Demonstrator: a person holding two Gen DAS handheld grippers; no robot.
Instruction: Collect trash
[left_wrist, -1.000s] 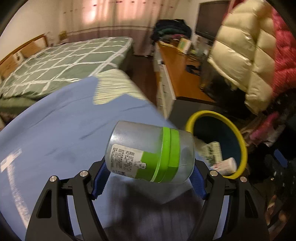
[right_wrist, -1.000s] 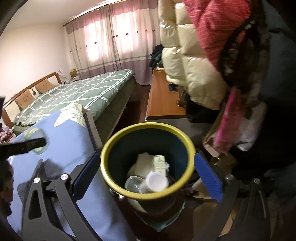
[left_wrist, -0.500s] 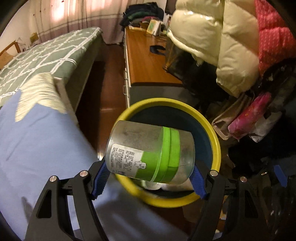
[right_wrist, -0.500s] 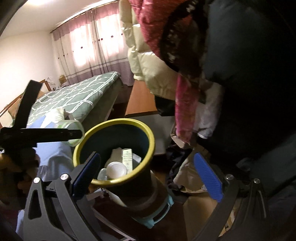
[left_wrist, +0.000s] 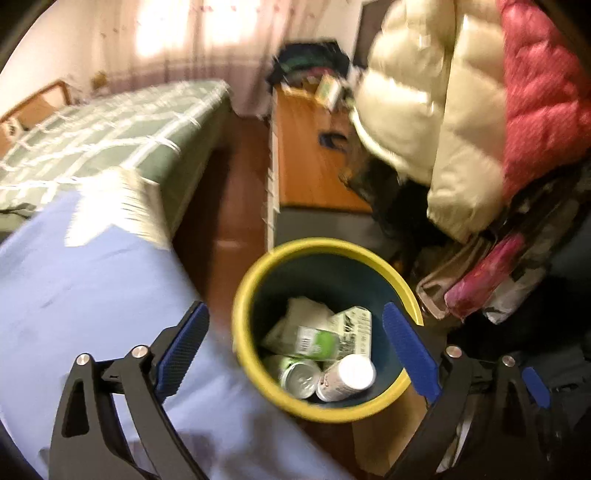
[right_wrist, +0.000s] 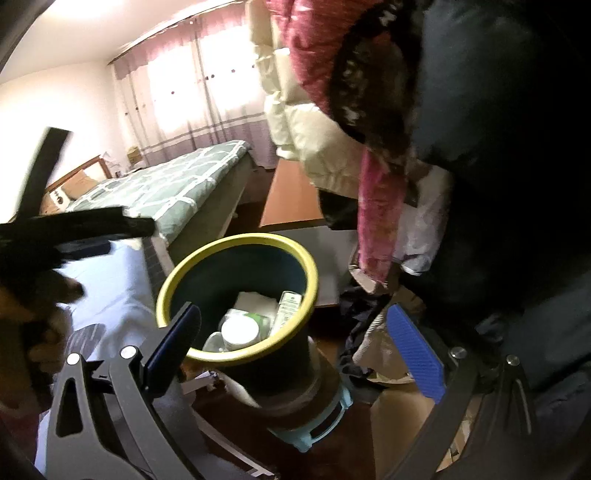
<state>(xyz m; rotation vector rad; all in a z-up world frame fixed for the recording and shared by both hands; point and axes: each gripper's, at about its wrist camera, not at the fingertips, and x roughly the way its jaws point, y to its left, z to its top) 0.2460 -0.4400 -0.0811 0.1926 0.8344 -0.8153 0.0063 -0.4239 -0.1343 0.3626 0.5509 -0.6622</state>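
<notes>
With both the left gripper (left_wrist: 295, 343) and right gripper (right_wrist: 295, 332) held wide open and empty above the bin (left_wrist: 258, 280), the drop seems done, though the view is blurred, and more trash must be sought.

The left gripper (left_wrist: 295, 336), which half a second ago clamped the green-banded container (left_wrist: 314, 338), now stands with jaws wide apart and empty above the yellow-rimmed bin (left_wrist: 243, 295). The container has dropped into the bin and lies among the other trash, beside a white-capped bottle (left_wrist: 347, 373).
</notes>
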